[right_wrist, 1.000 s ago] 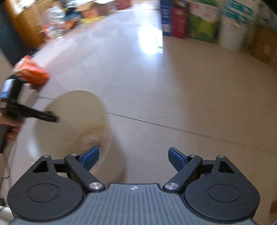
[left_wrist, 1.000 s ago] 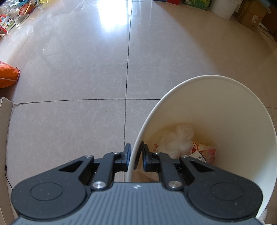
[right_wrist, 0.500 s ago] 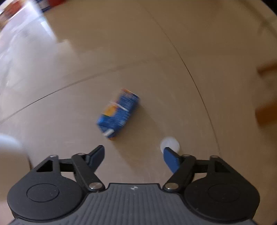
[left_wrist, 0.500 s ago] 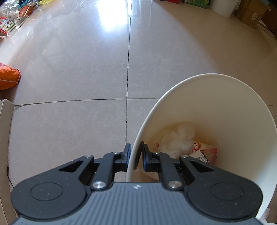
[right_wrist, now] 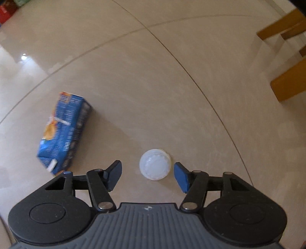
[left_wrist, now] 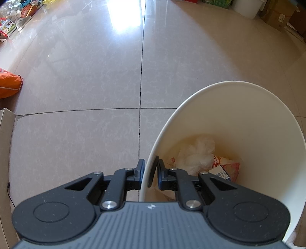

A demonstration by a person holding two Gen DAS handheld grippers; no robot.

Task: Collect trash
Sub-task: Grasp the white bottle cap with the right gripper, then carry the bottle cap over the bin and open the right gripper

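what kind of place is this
Probably a room in a home used partly for storage: a glossy tiled floor, cardboard boxes and a basketball along the far wall, wooden furniture legs.

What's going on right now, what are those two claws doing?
Left tool shut on white bin rim. Right tool open, straddling small white cup on floor. Blue carton lies beside. Nothing blocking.
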